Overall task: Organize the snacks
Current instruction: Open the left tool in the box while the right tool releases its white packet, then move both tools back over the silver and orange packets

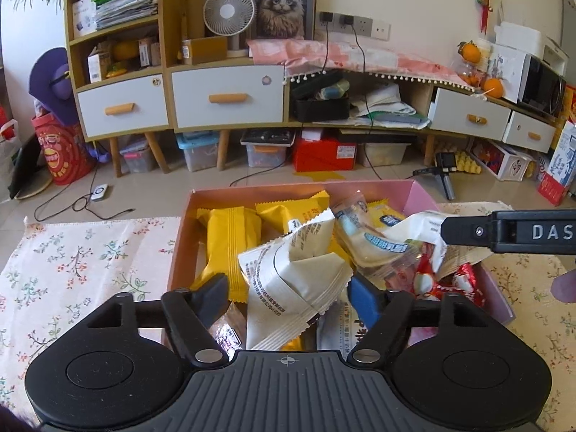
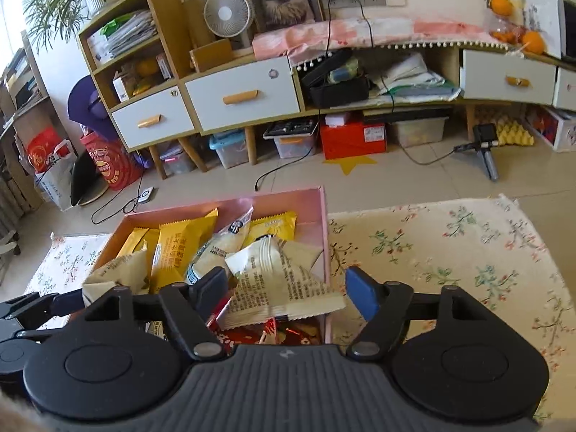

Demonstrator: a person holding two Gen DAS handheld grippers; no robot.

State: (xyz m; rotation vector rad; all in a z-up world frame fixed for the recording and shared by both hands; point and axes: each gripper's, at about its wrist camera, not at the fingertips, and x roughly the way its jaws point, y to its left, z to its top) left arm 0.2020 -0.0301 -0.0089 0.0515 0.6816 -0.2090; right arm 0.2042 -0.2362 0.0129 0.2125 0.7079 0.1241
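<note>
A pink box (image 1: 252,191) (image 2: 223,198) on the cloth holds a loose heap of snack packets: yellow ones (image 1: 230,241) (image 2: 180,248), clear-wrapped pale ones (image 1: 381,244) and red-and-white sweets (image 1: 432,282). My left gripper (image 1: 288,291) is open over the near end of the box, and a white triangular packet (image 1: 288,273) lies between its fingers without being pinched. My right gripper (image 2: 288,289) is open too, straddling another white printed packet (image 2: 284,280) near the box's right wall. The right gripper's finger (image 1: 504,232) reaches in from the right in the left wrist view.
A floral cloth (image 1: 90,252) (image 2: 450,252) spreads out on both sides of the box. Beyond lies tiled floor with cables, a small camera on a tripod (image 2: 486,144), storage bins and a long drawer cabinet (image 1: 226,97).
</note>
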